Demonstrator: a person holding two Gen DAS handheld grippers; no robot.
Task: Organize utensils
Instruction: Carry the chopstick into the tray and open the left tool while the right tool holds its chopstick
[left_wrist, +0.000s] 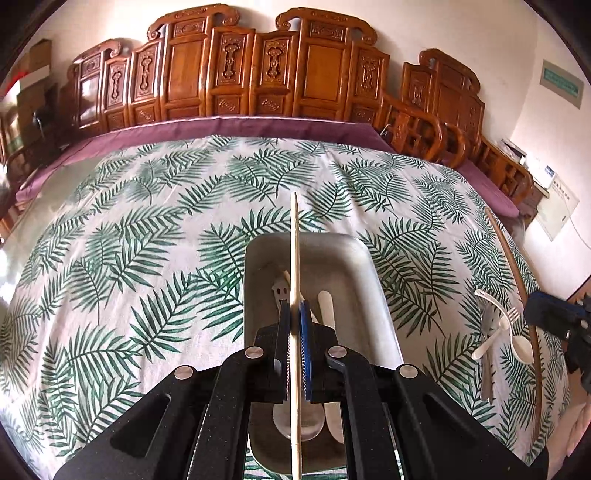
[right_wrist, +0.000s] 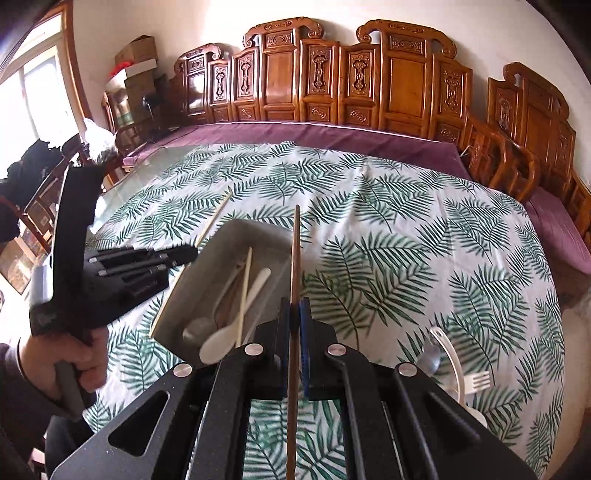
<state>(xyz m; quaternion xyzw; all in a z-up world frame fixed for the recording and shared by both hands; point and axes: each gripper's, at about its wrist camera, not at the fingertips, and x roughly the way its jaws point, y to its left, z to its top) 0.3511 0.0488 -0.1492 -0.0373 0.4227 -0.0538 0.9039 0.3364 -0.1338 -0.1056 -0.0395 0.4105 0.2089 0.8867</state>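
My left gripper (left_wrist: 294, 308) is shut on a pale chopstick (left_wrist: 294, 240) and holds it over the metal tray (left_wrist: 351, 247), which holds a metal spoon, a white spoon and other utensils. My right gripper (right_wrist: 294, 306) is shut on a brown chopstick (right_wrist: 295, 251) just right of the tray (right_wrist: 221, 236). In the right wrist view the left gripper (right_wrist: 186, 253) with its pale chopstick (right_wrist: 216, 218) is at the tray's left side. The brown chopstick (left_wrist: 517, 273) and the right gripper's body show at the right edge of the left wrist view.
White plastic forks (left_wrist: 495, 325) and spoons (left_wrist: 522, 347) and a metal utensil lie on the leaf-print tablecloth (left_wrist: 147, 258) to the right of the tray; they also show in the right wrist view (right_wrist: 454, 365). Carved wooden chairs (left_wrist: 258, 74) line the far side.
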